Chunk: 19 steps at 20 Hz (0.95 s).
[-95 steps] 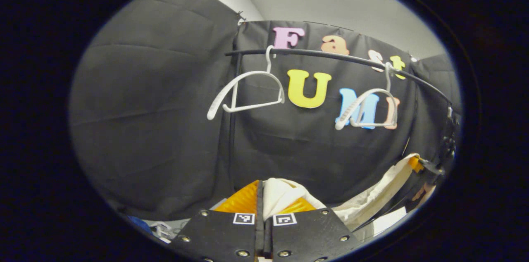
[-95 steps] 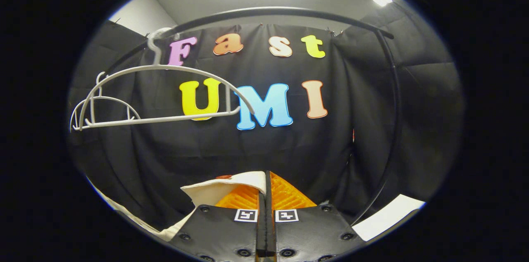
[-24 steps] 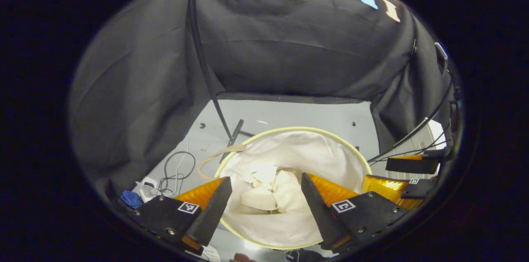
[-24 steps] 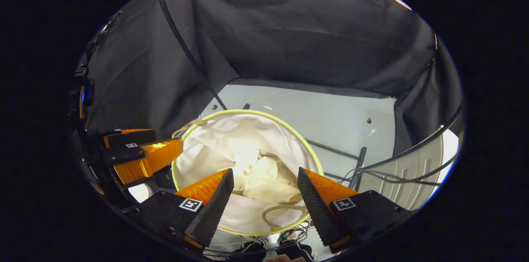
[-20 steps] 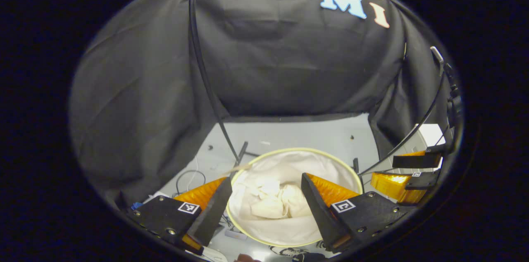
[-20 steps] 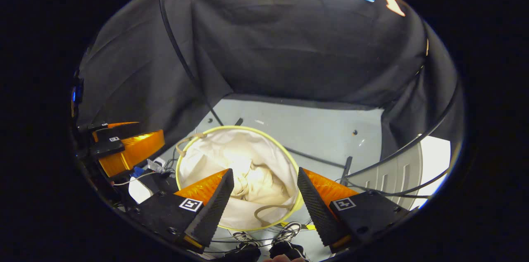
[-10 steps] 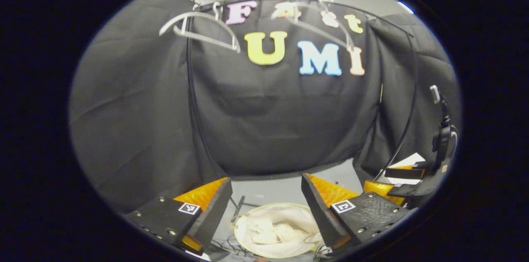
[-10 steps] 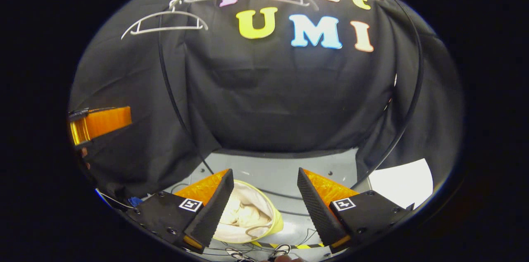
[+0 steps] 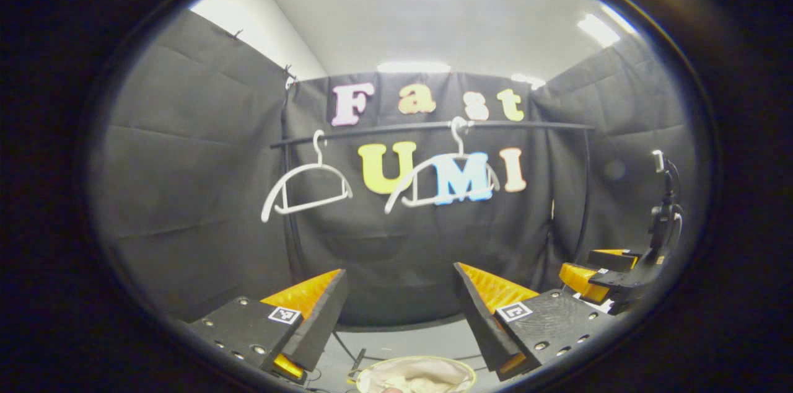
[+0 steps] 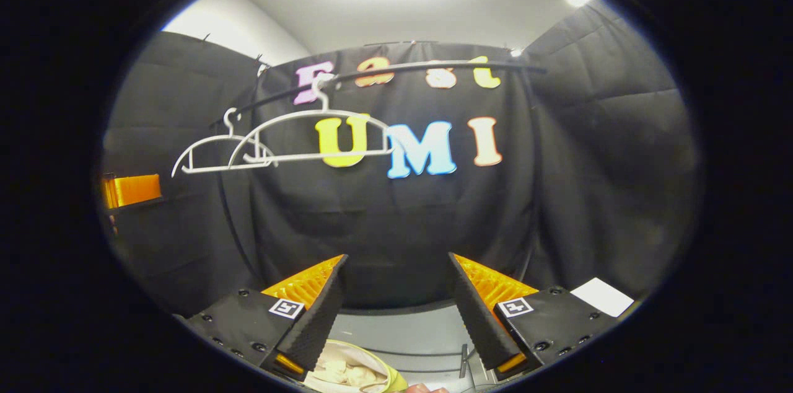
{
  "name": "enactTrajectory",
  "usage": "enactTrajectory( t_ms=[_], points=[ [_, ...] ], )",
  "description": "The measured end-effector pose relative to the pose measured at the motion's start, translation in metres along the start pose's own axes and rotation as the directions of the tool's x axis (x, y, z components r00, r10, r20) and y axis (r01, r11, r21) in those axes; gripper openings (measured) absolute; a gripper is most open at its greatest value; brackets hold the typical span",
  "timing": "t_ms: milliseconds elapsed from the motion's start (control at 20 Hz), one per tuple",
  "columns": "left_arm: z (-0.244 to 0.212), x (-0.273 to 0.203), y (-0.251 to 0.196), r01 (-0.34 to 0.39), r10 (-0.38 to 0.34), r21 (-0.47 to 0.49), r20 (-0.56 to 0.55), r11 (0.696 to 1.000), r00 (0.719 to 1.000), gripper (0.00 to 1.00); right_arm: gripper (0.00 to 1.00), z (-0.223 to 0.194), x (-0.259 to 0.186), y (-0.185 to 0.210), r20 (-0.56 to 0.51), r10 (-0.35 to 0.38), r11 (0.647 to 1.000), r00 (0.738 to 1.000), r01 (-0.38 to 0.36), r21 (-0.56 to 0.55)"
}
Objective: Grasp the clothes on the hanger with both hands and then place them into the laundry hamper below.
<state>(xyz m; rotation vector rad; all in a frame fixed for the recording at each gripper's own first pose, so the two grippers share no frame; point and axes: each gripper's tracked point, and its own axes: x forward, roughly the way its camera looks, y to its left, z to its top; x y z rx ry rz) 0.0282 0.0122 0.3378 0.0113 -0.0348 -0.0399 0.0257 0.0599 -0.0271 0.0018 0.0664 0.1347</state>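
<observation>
The white clothes [image 9: 415, 375] lie crumpled inside the laundry hamper [image 9: 415, 357], low in the left gripper view between my fingers. The right gripper view also catches the clothes [image 10: 344, 373] in the hamper [image 10: 396, 382] at its bottom edge. My left gripper [image 9: 399, 312] is open and holds nothing. My right gripper [image 10: 396, 312] is open and holds nothing too. Two bare white hangers [image 9: 319, 157] [image 9: 460, 151] hang on the black rail [image 9: 526, 125] well above both grippers. The right gripper [image 9: 598, 269] shows at the far right, the left gripper [image 10: 130, 189] at the far left.
The rail's black uprights [image 9: 291, 238] stand in front of the cloth wall. A dark mount on a stalk [image 9: 663, 213] rises by the right gripper. A white patch [image 10: 601, 295] lies low on the right. Grey floor [image 10: 403, 325] spreads behind the hamper.
Both grippers let go of the clothes, which now lie in the hamper. Over the last second both views tilted up from the hamper to the rail and hangers. Both stayed open.
</observation>
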Motion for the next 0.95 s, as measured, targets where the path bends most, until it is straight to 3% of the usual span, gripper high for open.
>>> enactTrajectory(
  t_ms=[150,250,300,450,500,600,750,850,900,950],
  points=[
    [0.04,-0.013,0.0,0.025,-0.024,-0.07,0.024,0.997,0.999,1.0,0.92,0.036,-0.021,-0.031,0.078,-0.051,0.998,0.996,0.054,-0.041],
    [0.061,-0.019,-0.002,0.043,-0.039,-0.075,0.052,0.996,0.998,1.0,1.0,0.053,-0.036,-0.047,0.106,-0.097,0.994,0.99,0.102,-0.043],
    [0.07,-0.023,-0.002,0.046,-0.042,-0.068,0.06,0.997,0.997,1.0,0.92,0.058,-0.041,-0.055,0.101,-0.118,0.992,0.988,0.121,-0.03],
    [0.087,-0.02,0.003,0.047,-0.043,-0.072,0.056,0.996,0.997,1.0,0.92,0.068,-0.051,-0.072,0.07,-0.172,0.985,0.983,0.173,0.0],
    [0.091,-0.016,0.006,0.045,-0.041,-0.072,0.057,0.996,0.998,1.0,0.97,0.074,-0.054,-0.076,0.073,-0.184,0.983,0.98,0.184,0.003],
    [0.094,-0.015,0.01,0.027,-0.022,-0.076,0.06,0.997,0.998,1.0,0.93,0.084,-0.057,-0.077,0.089,-0.177,0.984,0.98,0.177,0.007],
    [0.095,-0.021,0.014,-0.018,0.025,-0.081,0.087,0.997,0.996,1.0,0.98,0.09,-0.056,-0.083,0.108,-0.138,0.99,0.984,0.141,-0.021],
    [0.093,-0.023,0.01,-0.044,0.055,-0.102,0.111,0.994,0.992,1.0,0.93,0.088,-0.052,-0.085,0.11,-0.1,0.994,0.989,0.104,-0.035],
    [0.092,-0.023,0.003,-0.04,0.054,-0.117,0.12,0.992,0.991,1.0,0.97,0.081,-0.049,-0.088,0.093,-0.086,0.995,0.992,0.091,-0.046],
    [0.095,-0.024,-0.001,-0.046,0.063,-0.124,0.137,0.991,0.989,1.0,0.92,0.077,-0.047,-0.092,0.083,-0.077,0.996,0.994,0.081,-0.046]
  ],
)
